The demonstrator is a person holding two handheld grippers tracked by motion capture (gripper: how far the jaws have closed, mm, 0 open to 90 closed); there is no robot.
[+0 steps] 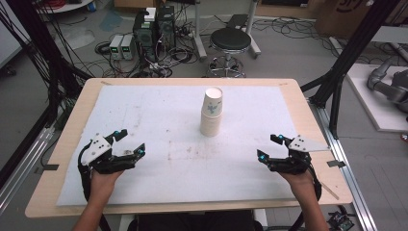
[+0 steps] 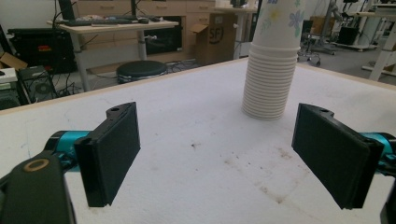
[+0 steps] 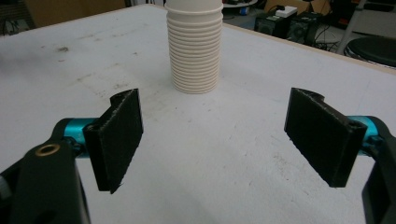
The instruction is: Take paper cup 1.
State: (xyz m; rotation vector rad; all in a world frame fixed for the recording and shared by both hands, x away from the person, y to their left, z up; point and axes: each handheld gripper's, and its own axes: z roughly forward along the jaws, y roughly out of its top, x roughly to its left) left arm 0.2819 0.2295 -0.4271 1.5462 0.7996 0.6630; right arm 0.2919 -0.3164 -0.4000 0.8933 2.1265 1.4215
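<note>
Tall upright stack of white paper cups (image 1: 211,113) stands mid-table, well ahead, between the left gripper (image 1: 129,143) and right gripper (image 1: 269,147); both gape empty, roughly equidistant.

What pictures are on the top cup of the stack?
Little blue and yellow flowers on white, on the top cup; the left gripper view shows them best.

A tall stack of nested white paper cups (image 1: 211,113), floral print on the topmost, is seen standing upright on the table, ahead of and between both open grippers, well apart from each.
</note>
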